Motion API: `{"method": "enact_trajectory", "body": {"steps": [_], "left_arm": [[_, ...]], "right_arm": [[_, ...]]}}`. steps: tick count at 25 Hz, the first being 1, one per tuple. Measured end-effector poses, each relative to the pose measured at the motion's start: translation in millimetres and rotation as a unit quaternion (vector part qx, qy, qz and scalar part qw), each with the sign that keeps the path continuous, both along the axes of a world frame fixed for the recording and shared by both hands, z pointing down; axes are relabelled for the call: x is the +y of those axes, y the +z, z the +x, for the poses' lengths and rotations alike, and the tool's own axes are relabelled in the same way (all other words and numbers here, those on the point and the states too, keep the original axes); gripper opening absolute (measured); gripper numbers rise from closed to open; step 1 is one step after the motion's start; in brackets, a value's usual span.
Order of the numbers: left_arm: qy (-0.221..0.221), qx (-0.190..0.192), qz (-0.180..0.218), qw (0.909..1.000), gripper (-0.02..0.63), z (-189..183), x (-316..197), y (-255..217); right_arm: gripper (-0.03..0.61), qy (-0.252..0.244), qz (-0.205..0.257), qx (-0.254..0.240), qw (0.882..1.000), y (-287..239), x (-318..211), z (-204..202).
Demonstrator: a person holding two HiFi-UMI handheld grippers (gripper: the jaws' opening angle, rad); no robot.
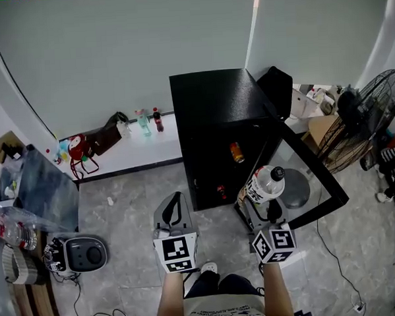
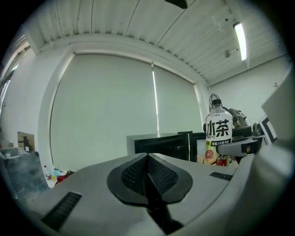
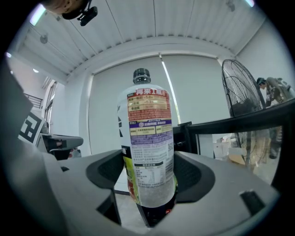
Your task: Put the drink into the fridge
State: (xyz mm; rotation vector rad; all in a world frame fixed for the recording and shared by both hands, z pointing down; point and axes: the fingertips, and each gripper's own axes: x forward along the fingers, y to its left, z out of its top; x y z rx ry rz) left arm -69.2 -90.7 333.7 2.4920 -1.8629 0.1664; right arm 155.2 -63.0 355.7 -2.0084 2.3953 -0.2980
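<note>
My right gripper is clamping the bottle low on its body. The drink is standing upright between my right fingers, cap up. My left gripper is pressing its jaws together on nothing, beside the right one. Ahead of both sets of fingers, the fridge is standing with its door swung open to my right. A can is showing on a shelf inside.

Step in hand, as I judge it: carrying the drink to the fridge. The next move is calling for lining the bottle up with a free shelf spot clear of the can. After that comes keeping it upright past the door edge, setting it down, and letting go.
</note>
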Motion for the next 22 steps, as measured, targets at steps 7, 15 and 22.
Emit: {"method": "enact_trajectory", "body": {"steps": [7,15,22], "left_arm": [[0.005,0.000,-0.011,0.9999,0.005,-10.5,-13.6,14.8],[0.000,-0.002,-0.021,0.9998,0.005,-14.8,-29.8,28.4],[-0.009,-0.001,-0.036,0.9993,0.005,-12.4,-49.1,43.5]], "right_arm": [[0.336,0.006,-0.005,0.000,1.000,10.4,-15.7,-10.3],[0.336,0.000,-0.018,0.003,1.000,25.0,-34.9,-17.5],[0.336,-0.009,-0.028,0.001,1.000,38.5,-58.2,-17.7]]}}
